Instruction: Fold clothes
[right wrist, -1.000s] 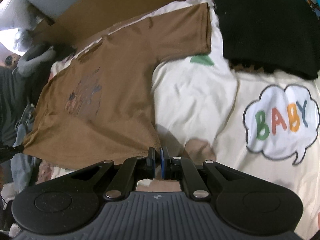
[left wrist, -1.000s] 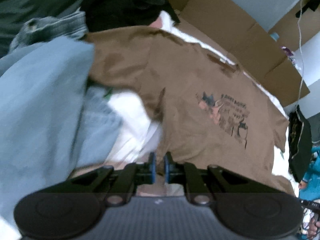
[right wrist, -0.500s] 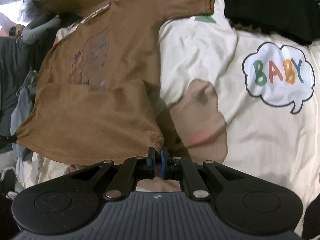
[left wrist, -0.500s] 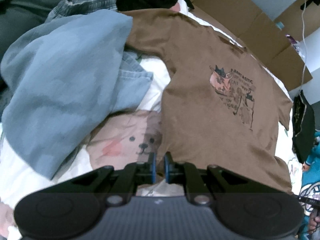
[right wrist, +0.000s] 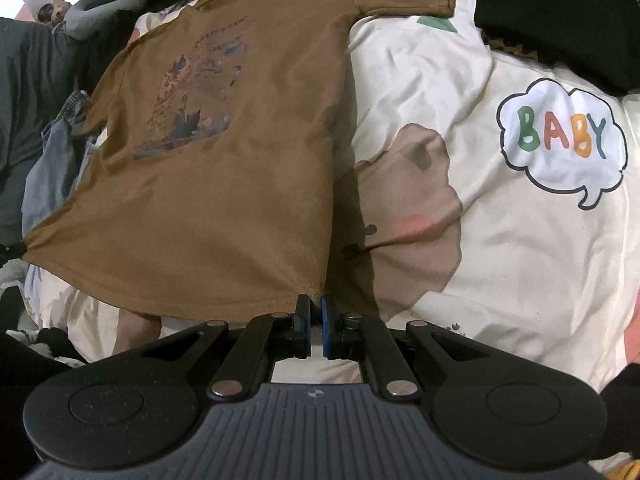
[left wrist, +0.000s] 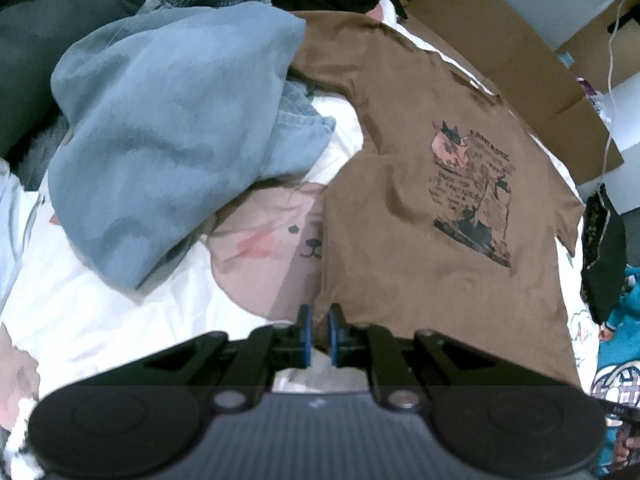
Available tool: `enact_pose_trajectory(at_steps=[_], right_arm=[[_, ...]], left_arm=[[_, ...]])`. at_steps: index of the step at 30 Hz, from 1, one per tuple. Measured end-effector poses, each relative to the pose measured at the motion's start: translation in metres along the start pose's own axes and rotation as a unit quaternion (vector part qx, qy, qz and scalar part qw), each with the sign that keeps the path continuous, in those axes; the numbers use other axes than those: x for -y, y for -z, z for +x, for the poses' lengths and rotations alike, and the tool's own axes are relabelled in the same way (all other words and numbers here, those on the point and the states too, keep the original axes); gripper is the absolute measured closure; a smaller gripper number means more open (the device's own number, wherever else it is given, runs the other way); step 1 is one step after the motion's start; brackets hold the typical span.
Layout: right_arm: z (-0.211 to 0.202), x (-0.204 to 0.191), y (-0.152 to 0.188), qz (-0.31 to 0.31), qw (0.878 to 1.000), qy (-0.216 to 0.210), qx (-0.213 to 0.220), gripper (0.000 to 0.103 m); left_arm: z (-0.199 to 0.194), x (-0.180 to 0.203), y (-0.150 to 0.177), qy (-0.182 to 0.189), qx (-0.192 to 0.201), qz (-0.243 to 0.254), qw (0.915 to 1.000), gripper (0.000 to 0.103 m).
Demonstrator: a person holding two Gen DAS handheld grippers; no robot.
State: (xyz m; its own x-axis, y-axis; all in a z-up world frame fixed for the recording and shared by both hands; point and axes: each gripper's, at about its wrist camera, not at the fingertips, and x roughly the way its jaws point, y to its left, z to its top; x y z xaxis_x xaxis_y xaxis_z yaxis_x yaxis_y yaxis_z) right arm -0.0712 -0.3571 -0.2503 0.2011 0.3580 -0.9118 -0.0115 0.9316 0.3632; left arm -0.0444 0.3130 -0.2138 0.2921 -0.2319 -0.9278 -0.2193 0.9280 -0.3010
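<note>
A brown T-shirt (left wrist: 420, 208) with a dark cat print lies spread front-up on a cream bedsheet, collar at the far end. My left gripper (left wrist: 319, 326) is shut on one corner of its hem, and brown cloth shows between the blue pads. In the right wrist view the same brown T-shirt (right wrist: 224, 184) stretches away from me, and my right gripper (right wrist: 315, 314) is shut on the other hem corner. The hem hangs taut between the two corners, lifted a little off the sheet. The left gripper's tip (right wrist: 10, 249) shows at that view's left edge.
A pale blue garment (left wrist: 168, 128) and denim are heaped left of the shirt. A black garment (right wrist: 560, 12) lies at the far right, with a "BABY" cloud (right wrist: 560, 136) and a bear printed on the cream bedsheet (right wrist: 500, 260). Cardboard (left wrist: 500, 40) lines the far side.
Both grippers drew the hem back toward me and slightly up. The fold in the lower part of the shirt, seen half a second ago, has opened out, and the shirt now lies flat and stretched.
</note>
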Motion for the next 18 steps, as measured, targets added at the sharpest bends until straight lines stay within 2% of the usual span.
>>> enact_pose_trajectory(at_steps=[8, 18], right_arm=[[-0.016, -0.009, -0.005, -0.027, 0.999, 0.017, 0.006, 0.100], [-0.021, -0.011, -0.009, -0.047, 0.998, 0.032, 0.004, 0.100]], left_arm=[[-0.004, 0.000, 0.024, 0.013, -0.002, -0.006, 0.9999, 0.094], [0.003, -0.015, 0.047, 0.008, -0.009, -0.025, 0.9996, 0.094]])
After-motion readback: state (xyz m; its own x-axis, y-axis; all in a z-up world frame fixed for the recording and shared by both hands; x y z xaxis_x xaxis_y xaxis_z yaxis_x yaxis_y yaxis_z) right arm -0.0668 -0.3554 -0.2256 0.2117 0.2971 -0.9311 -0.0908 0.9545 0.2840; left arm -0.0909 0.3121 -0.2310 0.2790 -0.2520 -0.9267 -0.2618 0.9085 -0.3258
